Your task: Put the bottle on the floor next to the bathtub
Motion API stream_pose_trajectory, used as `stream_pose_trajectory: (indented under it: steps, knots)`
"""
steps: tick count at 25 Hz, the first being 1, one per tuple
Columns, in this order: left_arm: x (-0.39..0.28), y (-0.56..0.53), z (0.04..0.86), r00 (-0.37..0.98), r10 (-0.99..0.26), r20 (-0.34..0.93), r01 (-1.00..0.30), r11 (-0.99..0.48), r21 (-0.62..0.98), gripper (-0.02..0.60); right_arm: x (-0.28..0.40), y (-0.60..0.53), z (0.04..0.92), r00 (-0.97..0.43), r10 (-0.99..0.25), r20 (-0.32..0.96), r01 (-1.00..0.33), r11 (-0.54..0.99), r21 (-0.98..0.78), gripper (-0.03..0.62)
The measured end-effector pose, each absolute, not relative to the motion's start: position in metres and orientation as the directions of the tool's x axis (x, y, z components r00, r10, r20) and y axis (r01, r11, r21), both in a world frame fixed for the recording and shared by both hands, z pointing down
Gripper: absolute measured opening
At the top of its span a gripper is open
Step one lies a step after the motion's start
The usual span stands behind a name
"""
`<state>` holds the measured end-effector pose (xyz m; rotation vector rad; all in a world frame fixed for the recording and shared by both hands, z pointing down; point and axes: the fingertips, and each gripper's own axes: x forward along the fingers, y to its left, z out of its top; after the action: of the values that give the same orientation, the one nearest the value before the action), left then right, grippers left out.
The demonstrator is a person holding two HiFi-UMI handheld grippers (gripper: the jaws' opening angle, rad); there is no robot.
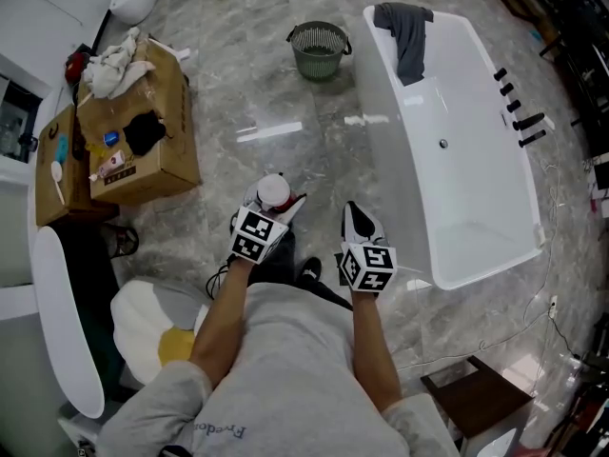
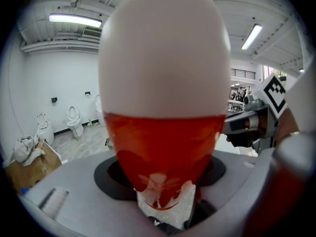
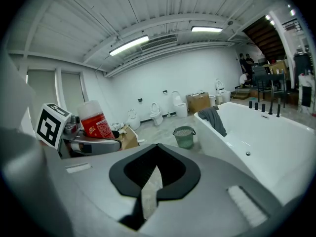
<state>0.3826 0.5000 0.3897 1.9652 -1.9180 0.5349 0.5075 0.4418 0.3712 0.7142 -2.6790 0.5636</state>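
The bottle (image 1: 274, 193) is red with a white cap and stands upright in my left gripper (image 1: 278, 213), which is shut on it in front of me, above the marble floor. In the left gripper view the bottle (image 2: 163, 93) fills the picture, its red body pinched between the pads. My right gripper (image 1: 357, 219) hangs beside it to the right, shut with nothing in it; in its own view the right gripper (image 3: 150, 189) has its jaws closed together, and the bottle (image 3: 95, 120) shows at the left. The white bathtub (image 1: 392, 136) stands to the right.
A grey towel (image 1: 407, 36) hangs over the tub's far end. A green mesh basket (image 1: 318, 49) stands on the floor ahead. A cardboard box (image 1: 157, 160) with rags sits at the left. Black taps (image 1: 521, 122) line the tub's right side.
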Motion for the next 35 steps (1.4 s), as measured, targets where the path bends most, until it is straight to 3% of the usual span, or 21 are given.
stream_pose_trajectory:
  steps: [11,23,35]
  knots:
    - [0.332,0.464,0.395,0.086,-0.884,0.459,-0.993,-0.111,-0.029,0.335,0.462,0.407,0.367,-0.810,-0.445,0.383,-0.552,0.798,-0.241,0.002]
    - [0.212,0.406,0.389,0.188,-0.879,0.438,-0.977,-0.214,-0.011,0.335,0.353,0.373,0.355,-0.769,-0.498,0.402,-0.604,0.772,-0.198,0.002]
    - [0.133,0.373,0.386,0.267,-0.874,0.405,-0.957,-0.291,0.002,0.336,0.269,0.360,0.352,-0.750,-0.539,0.383,-0.638,0.743,-0.204,0.002]
